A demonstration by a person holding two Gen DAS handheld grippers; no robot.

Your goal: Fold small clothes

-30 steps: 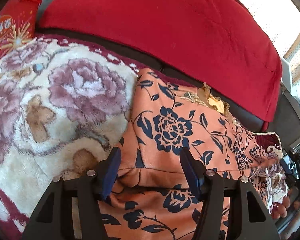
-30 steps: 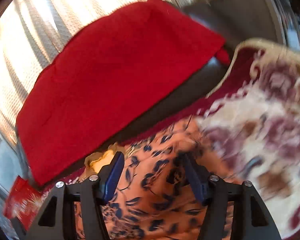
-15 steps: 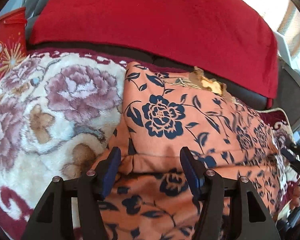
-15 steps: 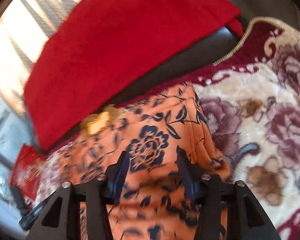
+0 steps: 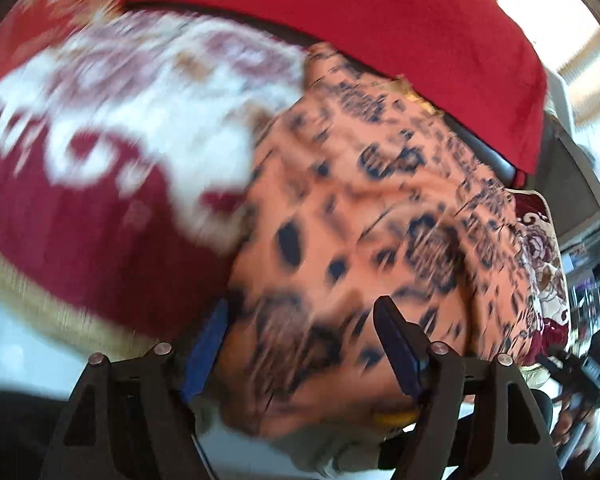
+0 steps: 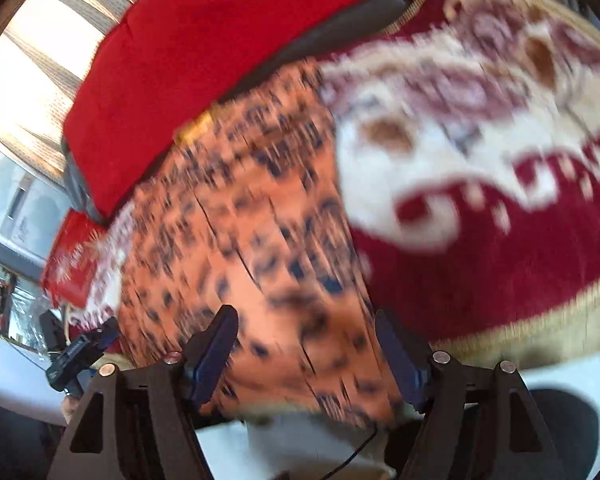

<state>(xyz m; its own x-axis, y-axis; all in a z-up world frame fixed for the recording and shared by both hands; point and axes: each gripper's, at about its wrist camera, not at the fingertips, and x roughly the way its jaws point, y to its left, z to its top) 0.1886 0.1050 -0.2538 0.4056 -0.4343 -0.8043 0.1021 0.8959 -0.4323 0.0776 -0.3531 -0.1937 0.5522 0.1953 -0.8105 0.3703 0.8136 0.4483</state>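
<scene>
- Right, the biggest thing in shot is the plush floral blanket [image 5: 100,128], cream and maroon with a gold fringe, spread under everything and badly smeared by blur in both wrist views.
- Behind it, a bright red cover [image 6: 204,40] drapes over the dark backrest of the seat.
- On the blanket lies the orange garment with navy flowers [image 5: 340,208] (the piece being folded), its near edge hanging over the front of the blanket toward both cameras.
- The left gripper [image 5: 300,344] stands wide, its jaws just been opening, the garment's near edge between the blue pads [image 5: 204,356]; whether they press the cloth I cannot tell through the blur.
- The right gripper [image 6: 304,348] likewise spreads wide, jaws just been opening, straddling the garment's hem; grip unclear.
</scene>
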